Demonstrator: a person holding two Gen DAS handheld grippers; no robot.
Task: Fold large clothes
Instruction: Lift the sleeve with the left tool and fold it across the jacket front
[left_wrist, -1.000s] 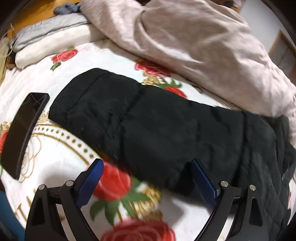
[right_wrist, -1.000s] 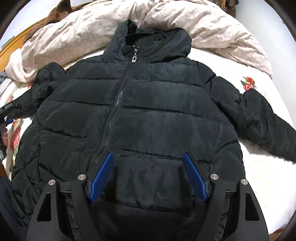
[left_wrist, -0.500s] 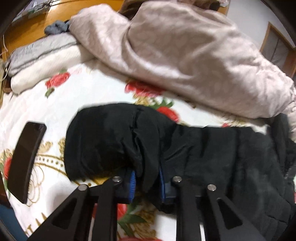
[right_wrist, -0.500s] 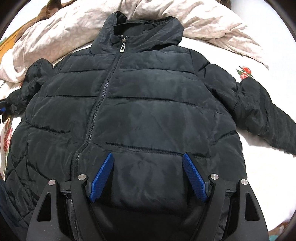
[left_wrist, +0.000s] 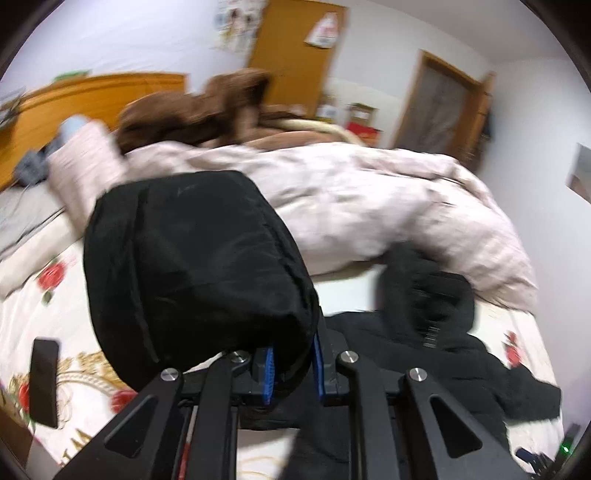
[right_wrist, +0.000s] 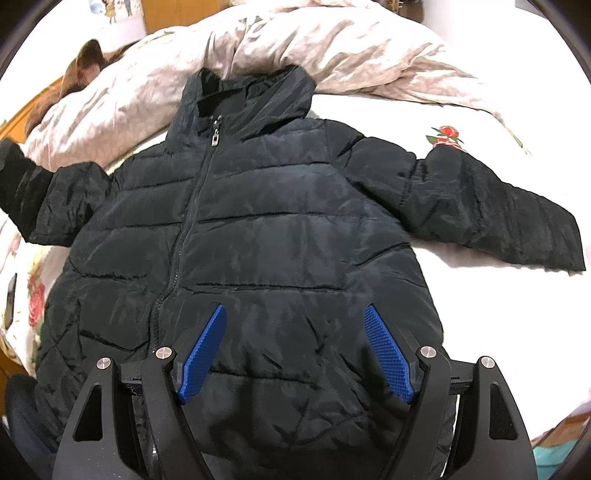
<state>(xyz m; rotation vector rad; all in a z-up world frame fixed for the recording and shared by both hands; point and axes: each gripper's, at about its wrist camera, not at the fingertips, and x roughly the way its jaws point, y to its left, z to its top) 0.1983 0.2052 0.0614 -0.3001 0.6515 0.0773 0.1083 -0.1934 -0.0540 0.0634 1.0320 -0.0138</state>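
Your left gripper (left_wrist: 291, 365) has just closed and pinches the sleeve (left_wrist: 192, 273) of the black puffer jacket (right_wrist: 258, 236), lifted off the floral bedsheet (left_wrist: 48, 306). Your right gripper (right_wrist: 295, 347) hangs spread above the jacket's hem, empty. Behind lies a pink duvet (right_wrist: 314, 40).

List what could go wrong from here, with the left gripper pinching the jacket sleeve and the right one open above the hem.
1. The left gripper pinches only a thin edge of the puffy sleeve; the slick padding could slip out mid-fold.
2. The right gripper is open and pins nothing, so pulling the sleeve may drag the whole black puffer jacket askew.
3. A phone lies on the floral bedsheet beside the sleeve and could be swept aside.
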